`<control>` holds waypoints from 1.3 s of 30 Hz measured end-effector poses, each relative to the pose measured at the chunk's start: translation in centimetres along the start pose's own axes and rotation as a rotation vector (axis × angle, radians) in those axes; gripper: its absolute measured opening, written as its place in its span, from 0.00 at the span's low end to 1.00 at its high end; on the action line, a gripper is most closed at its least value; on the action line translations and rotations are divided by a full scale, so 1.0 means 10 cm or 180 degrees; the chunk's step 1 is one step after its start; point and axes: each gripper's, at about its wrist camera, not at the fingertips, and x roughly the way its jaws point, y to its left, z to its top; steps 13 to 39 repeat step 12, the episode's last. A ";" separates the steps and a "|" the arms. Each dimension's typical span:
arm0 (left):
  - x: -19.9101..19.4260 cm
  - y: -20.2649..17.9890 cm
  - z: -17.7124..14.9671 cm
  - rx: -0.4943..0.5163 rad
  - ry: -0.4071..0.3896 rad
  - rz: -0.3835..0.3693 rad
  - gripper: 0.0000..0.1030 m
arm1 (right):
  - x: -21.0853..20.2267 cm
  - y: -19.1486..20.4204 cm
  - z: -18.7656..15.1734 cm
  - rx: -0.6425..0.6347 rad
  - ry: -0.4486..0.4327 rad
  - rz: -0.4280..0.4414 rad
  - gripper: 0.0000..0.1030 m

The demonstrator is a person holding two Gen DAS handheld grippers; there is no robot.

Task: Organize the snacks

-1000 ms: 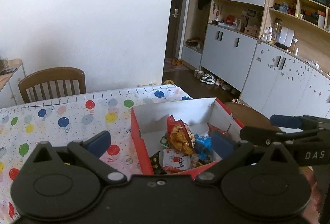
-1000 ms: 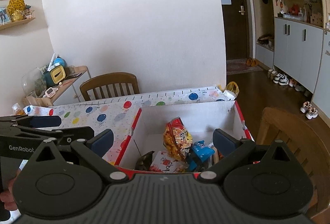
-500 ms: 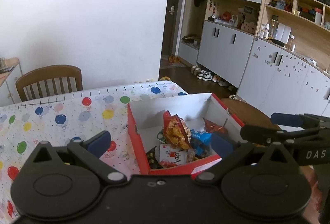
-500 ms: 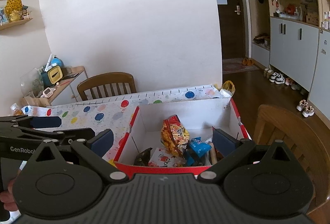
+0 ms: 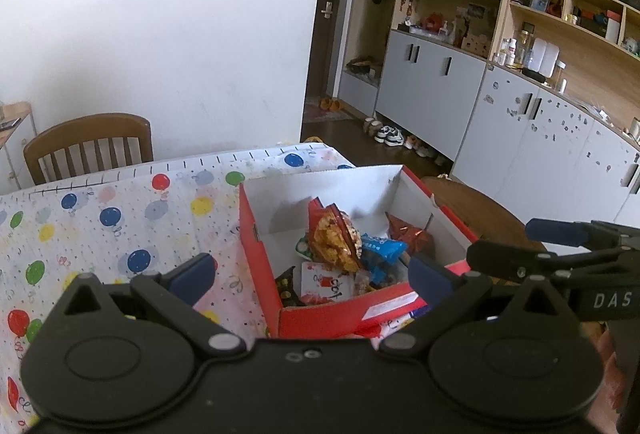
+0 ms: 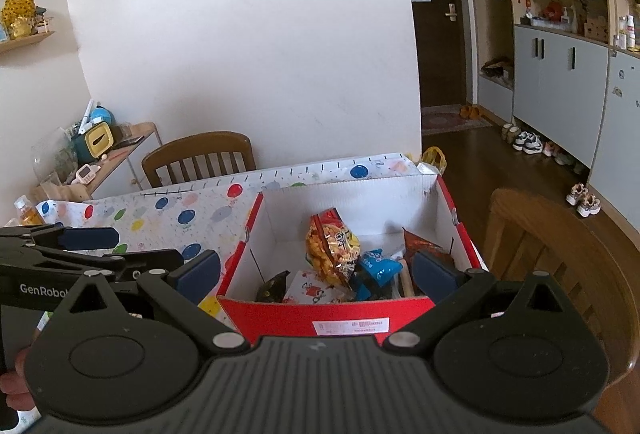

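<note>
Red box [image 6: 328, 314] at the tabletop's right edge holds the snacks [image 6: 332, 246] together. Left gripper [image 5: 310, 276] and right gripper [image 6: 316, 272] hover before it, spread wide and empty, likely done.

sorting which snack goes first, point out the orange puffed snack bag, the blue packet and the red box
orange puffed snack bag [image 6: 331, 247], right wrist view, on its clear front.
blue packet [image 6: 379, 266], right wrist view, on its upper face.
red box [image 6: 280, 320], right wrist view, on the near outer wall.
</note>
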 end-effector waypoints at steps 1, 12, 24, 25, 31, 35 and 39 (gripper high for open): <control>0.00 0.00 -0.01 0.0004 0.0005 -0.0010 1.00 | -0.01 0.00 -0.01 0.0005 0.0004 -0.0006 1.00; -0.05 -0.01 -0.06 0.0064 -0.0002 -0.0032 1.00 | -0.09 0.06 -0.09 0.0044 0.0012 -0.0046 1.00; -0.05 -0.01 -0.06 0.0064 -0.0002 -0.0032 1.00 | -0.09 0.06 -0.09 0.0044 0.0012 -0.0046 1.00; -0.05 -0.01 -0.06 0.0064 -0.0002 -0.0032 1.00 | -0.09 0.06 -0.09 0.0044 0.0012 -0.0046 1.00; -0.05 -0.01 -0.06 0.0064 -0.0002 -0.0032 1.00 | -0.09 0.06 -0.09 0.0044 0.0012 -0.0046 1.00; -0.05 -0.01 -0.06 0.0064 -0.0002 -0.0032 1.00 | -0.09 0.06 -0.09 0.0044 0.0012 -0.0046 1.00; -0.05 -0.01 -0.06 0.0064 -0.0002 -0.0032 1.00 | -0.09 0.06 -0.09 0.0044 0.0012 -0.0046 1.00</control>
